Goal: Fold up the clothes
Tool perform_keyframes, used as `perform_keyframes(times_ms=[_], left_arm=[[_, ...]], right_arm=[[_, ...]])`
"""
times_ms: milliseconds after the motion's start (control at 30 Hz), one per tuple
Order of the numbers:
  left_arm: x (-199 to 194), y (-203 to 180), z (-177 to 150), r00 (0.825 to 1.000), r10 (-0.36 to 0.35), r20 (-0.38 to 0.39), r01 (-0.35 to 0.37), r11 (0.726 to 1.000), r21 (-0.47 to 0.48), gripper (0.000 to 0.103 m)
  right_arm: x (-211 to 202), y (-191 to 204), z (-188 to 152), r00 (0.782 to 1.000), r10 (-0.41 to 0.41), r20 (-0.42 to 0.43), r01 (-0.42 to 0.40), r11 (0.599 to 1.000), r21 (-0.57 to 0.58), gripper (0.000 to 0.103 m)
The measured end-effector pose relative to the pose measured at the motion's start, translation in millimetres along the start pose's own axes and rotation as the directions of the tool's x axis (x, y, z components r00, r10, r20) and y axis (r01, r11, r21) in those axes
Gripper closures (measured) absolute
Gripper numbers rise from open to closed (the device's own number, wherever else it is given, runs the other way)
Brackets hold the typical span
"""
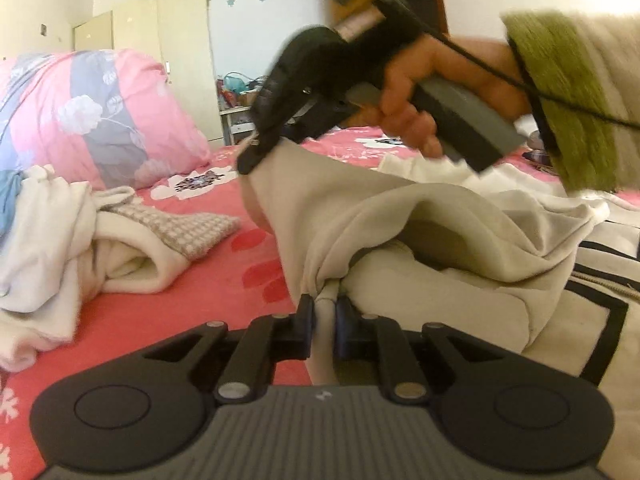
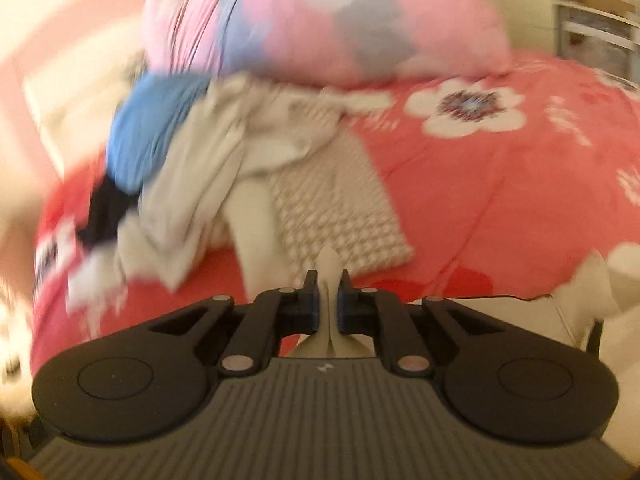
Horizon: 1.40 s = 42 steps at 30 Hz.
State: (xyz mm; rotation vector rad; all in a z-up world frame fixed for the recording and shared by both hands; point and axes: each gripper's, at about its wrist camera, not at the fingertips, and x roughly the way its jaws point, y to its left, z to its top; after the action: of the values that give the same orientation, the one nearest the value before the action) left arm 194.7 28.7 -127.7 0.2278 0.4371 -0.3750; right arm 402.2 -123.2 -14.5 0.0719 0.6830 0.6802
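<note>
The red floral bedspread (image 1: 208, 240) covers the working surface, with a pink and grey quilt (image 1: 100, 116) bundled at its far end. A pile of unfolded clothes (image 1: 60, 240), including a blue item (image 2: 148, 132) and a checked knit piece (image 2: 332, 200), lies on the bedspread in front of the quilt. The beige garment (image 1: 400, 220) is lifted above the bedspread and spans both tools. The left gripper (image 1: 324, 316) has its fingers closed on a bunched edge of this garment. The right gripper (image 2: 328, 296) likewise clamps a fold of the same fabric; in the left wrist view it is seen held in the person's right hand (image 1: 412, 92), pinching the garment's upper corner.
</note>
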Motion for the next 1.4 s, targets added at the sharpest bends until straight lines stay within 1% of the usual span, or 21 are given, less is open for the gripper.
perform_keyframes(times_ms=[33, 100, 133, 233, 333, 467, 567, 667, 733, 767, 800, 867, 900, 1000, 1067, 1133, 1200, 1233, 1300, 1333, 1400], left_arm=[[0.7, 1.1, 0.4, 1.0, 0.004, -0.008, -0.004, 1.0, -0.007, 0.092], [2.6, 3.6, 1.0, 1.0, 0.016, -0.025, -0.016, 1.0, -0.022, 0.092], [3.3, 4.6, 0.8, 0.999, 0.023, -0.034, -0.024, 0.999, -0.029, 0.092], [3.6, 8.8, 0.4, 0.997, 0.036, -0.074, -0.04, 0.997, -0.059, 0.092], [3.7, 12.4, -1.4, 0.994, 0.03, -0.108, -0.039, 0.996, -0.085, 0.092], [0.3, 15.4, -5.7, 0.993, 0.01, -0.12, -0.023, 0.994, -0.109, 0.092], [-1.5, 20.8, -7.4, 0.992, -0.004, -0.122, -0.013, 0.99, -0.14, 0.091], [-4.5, 23.2, -6.9, 0.996, -0.009, -0.093, -0.004, 0.989, -0.149, 0.09], [-10.9, 23.6, -6.8, 0.998, -0.017, -0.062, 0.008, 0.989, -0.146, 0.087], [-14.9, 24.1, -6.4, 0.999, -0.019, -0.044, 0.013, 0.989, -0.145, 0.084], [-19.1, 24.7, -5.8, 1.0, -0.02, -0.024, 0.016, 0.989, -0.145, 0.084], [-28.7, 28.5, -4.3, 0.999, -0.022, 0.026, 0.026, 0.99, -0.14, 0.081], [-31.8, 30.9, -2.7, 0.999, -0.024, 0.049, 0.03, 0.991, -0.134, 0.081], [-38.3, 31.6, 0.3, 0.991, -0.009, 0.132, 0.023, 0.994, -0.104, 0.081], [-34.5, 24.3, 3.5, 0.987, -0.028, 0.156, 0.04, 0.996, -0.075, 0.08], [-24.7, 13.1, 6.1, 0.988, -0.052, 0.143, 0.056, 0.998, -0.024, 0.08], [-12.4, 0.5, 7.3, 0.993, -0.066, 0.099, 0.062, 0.997, 0.041, 0.079], [-7.5, -2.7, 7.1, 0.994, -0.076, 0.074, 0.072, 0.996, 0.057, 0.079], [-3.8, -2.1, 6.5, 0.994, -0.098, 0.057, 0.095, 0.994, 0.052, 0.08], [-4.1, 0.2, 5.9, 0.992, -0.115, 0.057, 0.112, 0.993, 0.04, 0.079], [-5.1, 6.3, 4.9, 0.986, -0.154, 0.057, 0.153, 0.988, 0.01, 0.077]], right_arm=[[0.0, -5.2, -5.3, 0.999, -0.001, 0.034, 0.0, 1.0, 0.03, 0.097], [12.6, -14.2, -10.8, 0.997, 0.008, 0.071, -0.013, 0.997, 0.079, 0.097], [22.3, -16.1, -11.6, 0.996, -0.004, 0.085, -0.003, 0.997, 0.077, 0.097], [52.9, -13.6, -12.7, 0.995, -0.042, 0.087, 0.04, 0.999, 0.024, 0.097], [74.2, -12.5, -16.8, 0.986, -0.127, 0.104, 0.13, 0.991, -0.02, 0.098], [76.2, -29.7, -10.7, 0.971, -0.18, 0.155, 0.171, 0.983, 0.069, 0.095], [45.9, -40.6, -2.6, 0.957, -0.199, 0.212, 0.172, 0.975, 0.14, 0.095], [-18.8, -48.2, -28.0, 0.945, -0.25, 0.211, 0.209, 0.957, 0.199, 0.093], [-63.3, -53.1, -46.6, 0.936, -0.286, 0.206, 0.236, 0.942, 0.237, 0.085], [-85.6, -55.6, -56.0, 0.931, -0.304, 0.203, 0.249, 0.934, 0.256, 0.076], [-107.9, -58.0, -65.3, 0.926, -0.321, 0.199, 0.262, 0.925, 0.275, 0.066], [-152.5, -63.0, -84.0, 0.915, -0.356, 0.191, 0.287, 0.906, 0.313, 0.055], [-174.8, -65.4, -93.4, 0.909, -0.373, 0.187, 0.299, 0.895, 0.331, 0.053], [-241.6, -72.9, -121.4, 0.89, -0.423, 0.171, 0.334, 0.86, 0.386, 0.051], [-266.0, -84.4, -155.5, 0.882, -0.457, 0.114, 0.357, 0.806, 0.473, 0.051], [-278.3, -99.8, -189.3, 0.881, -0.47, 0.059, 0.352, 0.733, 0.583, 0.051], [-277.9, -114.3, -213.6, 0.9, -0.434, 0.028, 0.302, 0.67, 0.679, 0.051], [-274.3, -120.0, -222.3, 0.91, -0.413, 0.02, 0.275, 0.64, 0.717, 0.051], [-265.0, -129.5, -237.0, 0.926, -0.376, 0.012, 0.225, 0.577, 0.785, 0.051], [-259.1, -134.1, -241.8, 0.934, -0.357, 0.015, 0.198, 0.552, 0.81, 0.051], [-251.0, -135.8, -243.9, 0.945, -0.326, 0.032, 0.157, 0.537, 0.829, 0.051]])
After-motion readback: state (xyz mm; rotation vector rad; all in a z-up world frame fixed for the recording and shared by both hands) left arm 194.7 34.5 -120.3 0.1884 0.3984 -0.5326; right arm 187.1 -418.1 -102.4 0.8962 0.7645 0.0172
